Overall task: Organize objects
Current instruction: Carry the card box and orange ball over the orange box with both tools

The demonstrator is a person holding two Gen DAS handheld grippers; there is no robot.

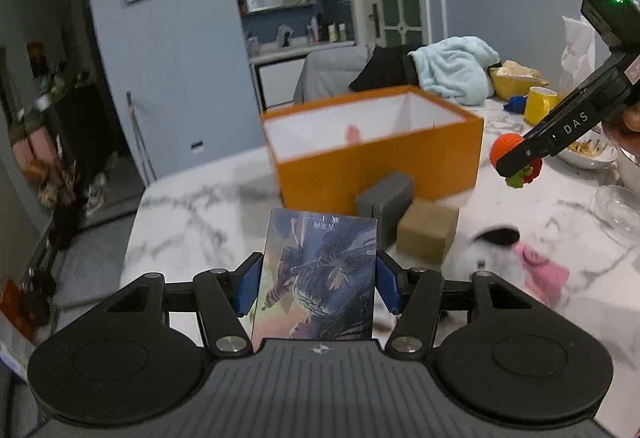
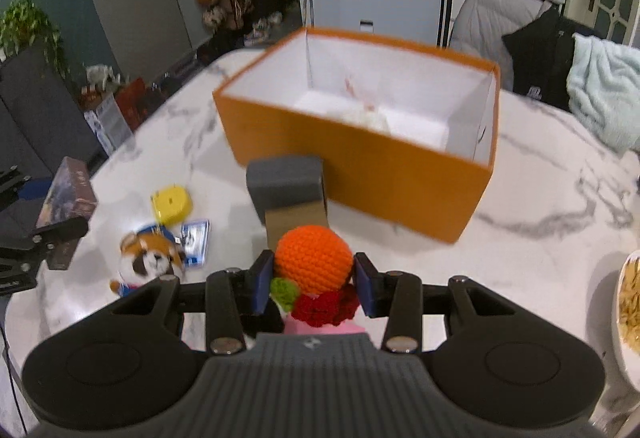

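My left gripper [image 1: 318,278] is shut on an illustrated card box [image 1: 318,274] and holds it upright above the marble table [image 1: 192,206]. The box also shows in the right wrist view [image 2: 66,194]. My right gripper [image 2: 314,282] is shut on an orange crocheted toy [image 2: 314,258] with green and red parts; the toy also shows in the left wrist view [image 1: 508,148]. An open orange box [image 2: 360,166] with a white inside stands ahead, also in the left wrist view [image 1: 372,162]. A grey block [image 2: 286,182] rests on a brown block [image 2: 296,222] in front of it.
A raccoon plush [image 2: 148,264], a yellow case [image 2: 172,204] and a blue packet [image 2: 196,240] lie at the left. A pink and white plush [image 1: 516,258], a yellow mug [image 1: 540,104], a food bowl [image 2: 630,302] and a light blue towel [image 1: 456,70] are at the right.
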